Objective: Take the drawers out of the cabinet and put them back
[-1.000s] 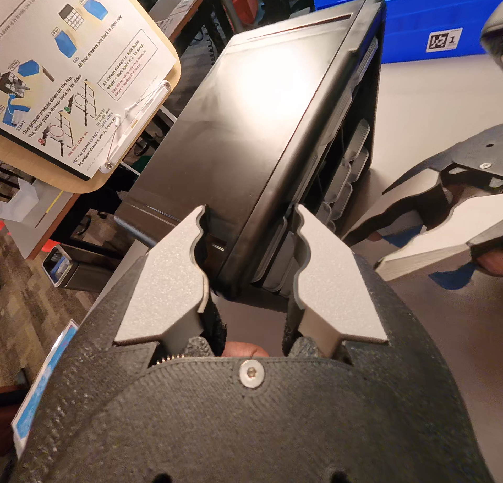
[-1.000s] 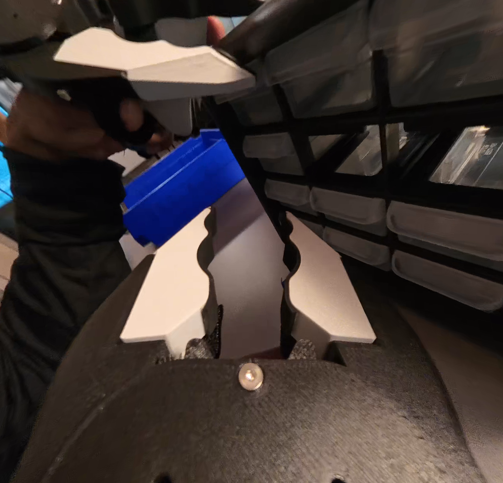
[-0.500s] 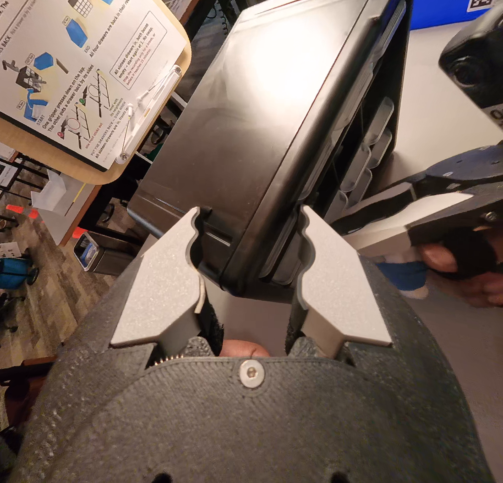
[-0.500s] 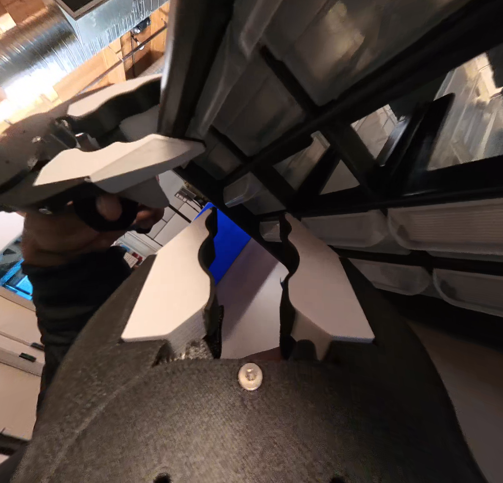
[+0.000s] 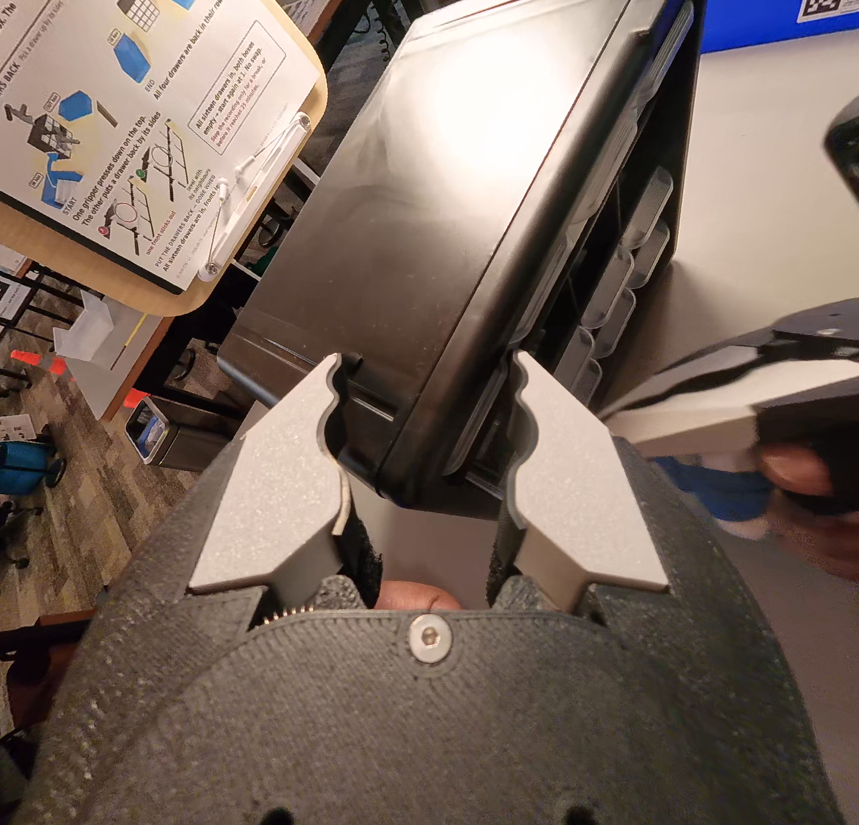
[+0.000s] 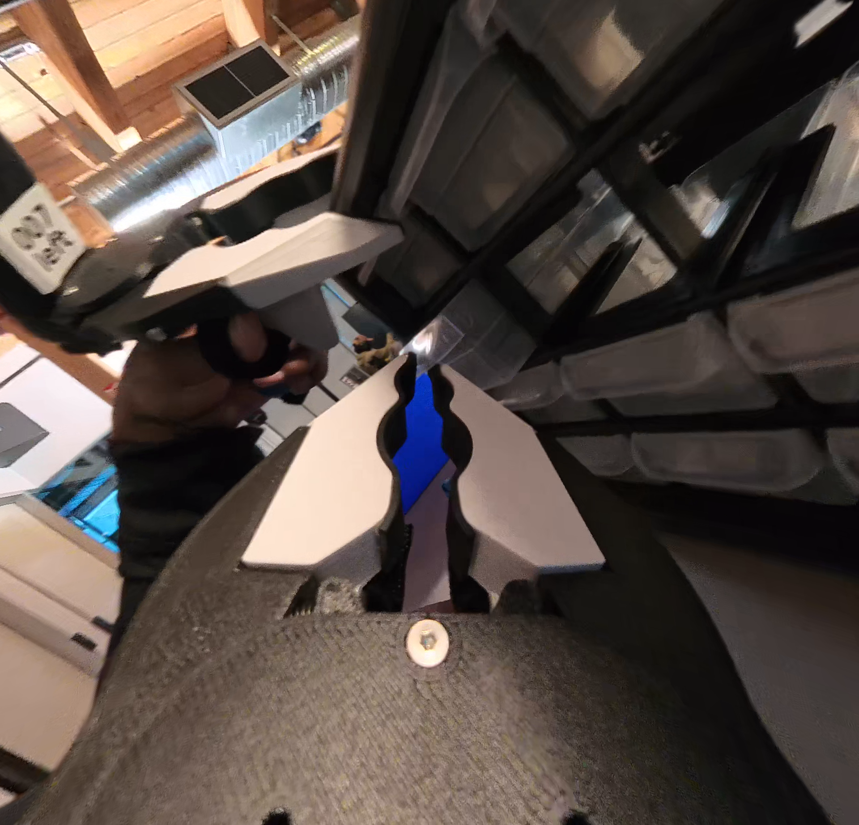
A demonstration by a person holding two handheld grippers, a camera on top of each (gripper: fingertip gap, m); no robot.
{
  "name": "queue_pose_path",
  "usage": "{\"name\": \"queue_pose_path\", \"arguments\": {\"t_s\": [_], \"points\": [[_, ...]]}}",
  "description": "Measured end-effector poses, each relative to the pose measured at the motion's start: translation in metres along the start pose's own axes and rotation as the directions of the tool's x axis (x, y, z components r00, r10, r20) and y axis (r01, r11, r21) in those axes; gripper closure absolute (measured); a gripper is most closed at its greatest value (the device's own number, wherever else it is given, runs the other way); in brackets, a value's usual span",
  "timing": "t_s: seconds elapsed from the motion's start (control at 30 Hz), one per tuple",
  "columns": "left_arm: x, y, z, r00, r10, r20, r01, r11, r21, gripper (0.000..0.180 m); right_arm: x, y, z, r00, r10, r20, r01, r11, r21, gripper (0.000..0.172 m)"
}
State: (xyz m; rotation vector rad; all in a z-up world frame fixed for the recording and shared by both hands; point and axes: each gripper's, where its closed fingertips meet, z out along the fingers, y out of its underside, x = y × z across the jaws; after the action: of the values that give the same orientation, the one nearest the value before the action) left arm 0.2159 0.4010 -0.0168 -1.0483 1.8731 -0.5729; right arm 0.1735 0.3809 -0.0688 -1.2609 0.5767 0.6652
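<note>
**Right fingers pinch a drawer lip while the left gripper braces the cabinet**

The black cabinet (image 5: pixel 432 226) stands near the left edge of the tabletop (image 5: pixel 762 161), its top panel facing the left wrist camera and its front, with rows of clear drawers (image 6: pixel 697 370), turned toward the right side. The left gripper (image 5: pixel 425 431) sits at the cabinet's near top corner with its 2 fingers spread wide. The corner edge lies between them; the right finger (image 5: pixel 548 431) rests against the front rim, and I cannot tell whether the left one presses on the panel.

The right gripper (image 6: pixel 420 375) comes at the cabinet front from below and to the side. Its fingers (image 6: pixel 353 454) are nearly pressed together, and their tips meet on the thin clear lip of 1 drawer (image 6: pixel 439 338) in the column nearest the left gripper. Blue from a bin behind shows through the narrow gap lower down, so only the very tips can be biting. The view is blurred, so how firm the pinch is remains unclear.

The drawer's long axis runs back into the cabinet, away from the right fingers. My judgement is that the coming pull must follow that axis straight out toward the right hand, while the left gripper, the nearer one to the cabinet top, keeps the frame from sliding or tipping. A thin tip hold could slip off the lip.
</note>
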Motion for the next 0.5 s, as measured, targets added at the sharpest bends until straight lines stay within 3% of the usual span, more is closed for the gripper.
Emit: {"name": "queue_pose_path", "arguments": {"t_s": [0.37,0.5], "points": [[0.000,0.000,0.000,1.000,-0.002,-0.002,0.002,1.000,0.004,0.112,-0.073,0.035,-0.087,0.969,0.083,0.234,-0.079,0.997,-0.028,0.168],[0.000,0.000,0.000,1.000,-0.004,-0.001,0.004,1.000,0.005,0.112,-0.079,0.046,-0.121,0.965,0.130,0.227,-0.117,0.991,-0.071,0.169]]}}
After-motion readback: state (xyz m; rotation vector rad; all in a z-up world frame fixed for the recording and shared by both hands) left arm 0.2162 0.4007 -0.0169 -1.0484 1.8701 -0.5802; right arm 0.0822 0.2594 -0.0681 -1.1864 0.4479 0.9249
